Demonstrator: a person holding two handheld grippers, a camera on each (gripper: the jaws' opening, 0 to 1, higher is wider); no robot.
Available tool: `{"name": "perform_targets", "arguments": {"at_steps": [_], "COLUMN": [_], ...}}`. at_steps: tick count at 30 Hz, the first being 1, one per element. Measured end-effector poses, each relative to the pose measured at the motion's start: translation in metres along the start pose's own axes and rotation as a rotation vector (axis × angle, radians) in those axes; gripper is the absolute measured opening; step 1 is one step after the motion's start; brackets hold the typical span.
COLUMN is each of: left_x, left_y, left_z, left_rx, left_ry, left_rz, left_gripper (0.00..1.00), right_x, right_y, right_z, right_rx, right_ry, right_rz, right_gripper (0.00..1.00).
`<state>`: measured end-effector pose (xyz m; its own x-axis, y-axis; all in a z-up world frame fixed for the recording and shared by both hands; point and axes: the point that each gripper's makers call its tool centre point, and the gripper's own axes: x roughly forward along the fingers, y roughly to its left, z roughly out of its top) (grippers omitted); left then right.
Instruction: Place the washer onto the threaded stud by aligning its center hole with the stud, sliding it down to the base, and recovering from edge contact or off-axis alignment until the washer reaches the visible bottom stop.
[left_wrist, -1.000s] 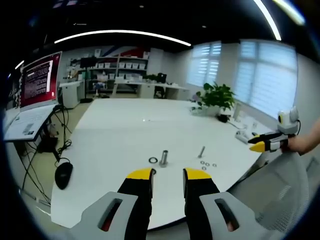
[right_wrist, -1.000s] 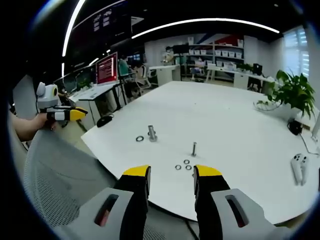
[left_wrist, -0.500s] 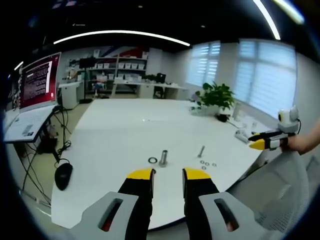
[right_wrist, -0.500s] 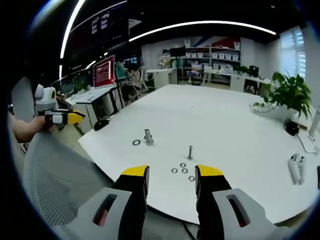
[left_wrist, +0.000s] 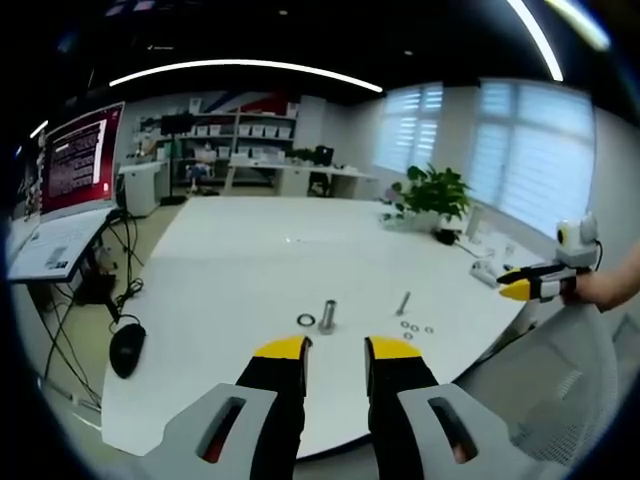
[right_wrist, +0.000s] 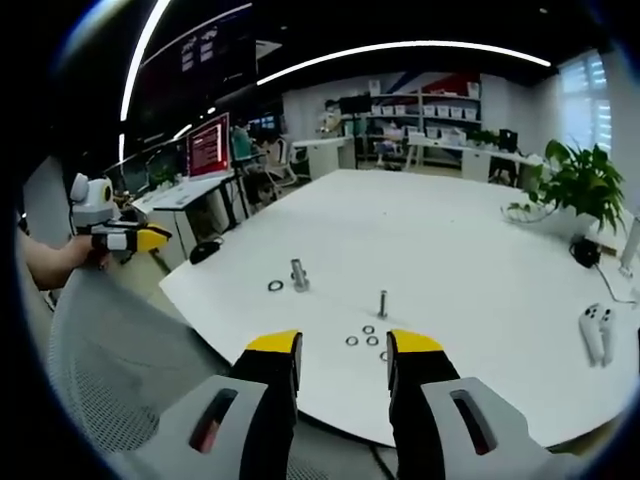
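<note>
On the white table (left_wrist: 250, 260) a thin threaded stud (left_wrist: 403, 303) stands upright, with a few small washers (left_wrist: 411, 328) lying loose beside its base. A thicker bolt (left_wrist: 327, 315) stands to its left with a single washer (left_wrist: 305, 320) next to it. In the right gripper view the stud (right_wrist: 382, 304), the loose washers (right_wrist: 366, 340), the bolt (right_wrist: 298, 275) and the lone washer (right_wrist: 275, 286) lie just beyond the jaws. My left gripper (left_wrist: 334, 350) is open and holds nothing, short of the parts. My right gripper (right_wrist: 343, 345) is open too, and appears at the right edge as the right gripper (left_wrist: 530, 284).
A potted plant (left_wrist: 434, 196) and a white controller (right_wrist: 596, 333) sit at the table's far side. A mesh chair back (right_wrist: 120, 370) lies below the near edge. A mouse (left_wrist: 127, 350), cables and a monitor (left_wrist: 75, 160) are off to the left. The left gripper (right_wrist: 120, 236) shows at the left, held by a hand.
The right gripper view has shifted slightly, with the parts sitting a little closer to the jaws than a second ago. The left gripper view is steady; nothing on the table moved.
</note>
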<state>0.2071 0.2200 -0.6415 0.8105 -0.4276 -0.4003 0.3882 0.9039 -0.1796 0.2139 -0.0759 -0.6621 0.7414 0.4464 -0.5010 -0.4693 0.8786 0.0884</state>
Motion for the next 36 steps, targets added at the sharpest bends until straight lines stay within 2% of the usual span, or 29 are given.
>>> {"name": "perform_targets", "arguments": {"at_steps": [16, 21, 28, 36], "left_x": [0.0, 0.005, 0.002, 0.002], "left_y": [0.001, 0.001, 0.002, 0.002], "left_z": [0.001, -0.01, -0.004, -0.003], "left_rx": [0.008, -0.01, -0.006, -0.009], "left_ry": [0.0, 0.057, 0.024, 0.019], "left_rz": [0.007, -0.002, 0.008, 0.013], "left_gripper": [0.18, 0.2, 0.2, 0.2], "right_x": [0.001, 0.0, -0.001, -0.002], "right_y": [0.0, -0.003, 0.001, 0.002], "right_z": [-0.001, 0.0, 0.0, 0.002], "right_rx": [-0.001, 0.005, 0.005, 0.003], "right_ry": [0.003, -0.003, -0.001, -0.005], "right_rz": [0.0, -0.015, -0.007, -0.006], "right_gripper": [0.36, 0.35, 0.35, 0.35]}}
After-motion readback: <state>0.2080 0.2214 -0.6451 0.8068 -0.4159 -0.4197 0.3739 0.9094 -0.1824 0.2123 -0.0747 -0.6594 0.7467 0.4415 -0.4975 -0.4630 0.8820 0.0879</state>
